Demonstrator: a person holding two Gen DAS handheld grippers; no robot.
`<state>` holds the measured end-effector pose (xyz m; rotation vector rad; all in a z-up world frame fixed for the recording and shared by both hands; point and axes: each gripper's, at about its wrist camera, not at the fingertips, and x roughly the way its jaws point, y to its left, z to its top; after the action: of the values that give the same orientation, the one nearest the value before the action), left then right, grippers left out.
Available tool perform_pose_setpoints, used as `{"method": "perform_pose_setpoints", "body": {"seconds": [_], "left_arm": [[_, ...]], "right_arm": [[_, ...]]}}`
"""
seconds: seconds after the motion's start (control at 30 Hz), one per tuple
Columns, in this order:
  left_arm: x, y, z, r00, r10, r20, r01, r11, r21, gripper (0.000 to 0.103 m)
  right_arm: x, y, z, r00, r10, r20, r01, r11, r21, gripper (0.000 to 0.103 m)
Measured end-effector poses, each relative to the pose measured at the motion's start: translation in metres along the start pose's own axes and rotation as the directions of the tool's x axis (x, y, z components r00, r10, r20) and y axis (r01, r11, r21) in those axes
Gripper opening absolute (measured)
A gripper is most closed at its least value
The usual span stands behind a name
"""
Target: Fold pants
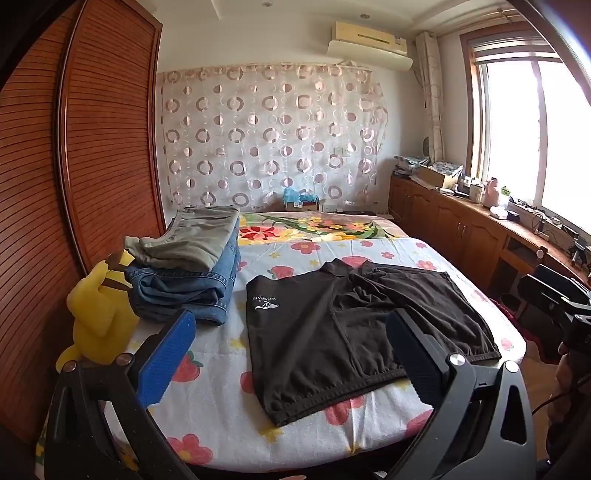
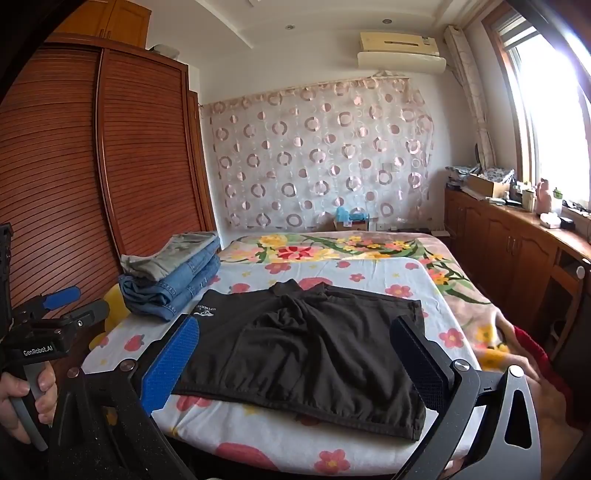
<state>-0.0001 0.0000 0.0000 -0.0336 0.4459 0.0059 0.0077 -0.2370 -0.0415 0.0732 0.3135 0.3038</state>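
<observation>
Currently both grippers hover over the bed's [image 1: 221,373] near edge, jaws fully apart, nothing held: left gripper [image 1: 291,354], right gripper [image 2: 295,360]. Black pants [image 2: 314,347] lie flat on the floral sheet, beside 1 stack of folded clothes [image 1: 192,273].

From my remote seat I see a bedroom. On the left stands a tall reddish-brown wooden wardrobe with slatted doors [image 1: 110,147]. The far white wall carries a sheer curtain with pink circle pattern [image 1: 269,133], and above it a cream air conditioner [image 1: 369,40] is mounted. A big wood-framed window [image 1: 524,129] on the right gives strong daylight, nearly overexposed. Under it runs a long low brown wooden cabinet [image 1: 454,225] with boxes and small items on top. The bed with a white flowered sheet [image 1: 388,251] fills the middle. The white ceiling has small recessed lights [image 2: 290,27].
</observation>
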Motion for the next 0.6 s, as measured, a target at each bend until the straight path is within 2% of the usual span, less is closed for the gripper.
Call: {"method": "perform_pose_setpoints", "body": {"seconds": [0.6], "left_arm": [[-0.0002,-0.0002,-0.0001,1.000,0.002,0.004,-0.002,1.000,0.004,0.103]], "right_arm": [[-0.0011,0.0021,0.0013,1.000,-0.001,-0.001,0.001,1.000,0.002,0.103]]}}
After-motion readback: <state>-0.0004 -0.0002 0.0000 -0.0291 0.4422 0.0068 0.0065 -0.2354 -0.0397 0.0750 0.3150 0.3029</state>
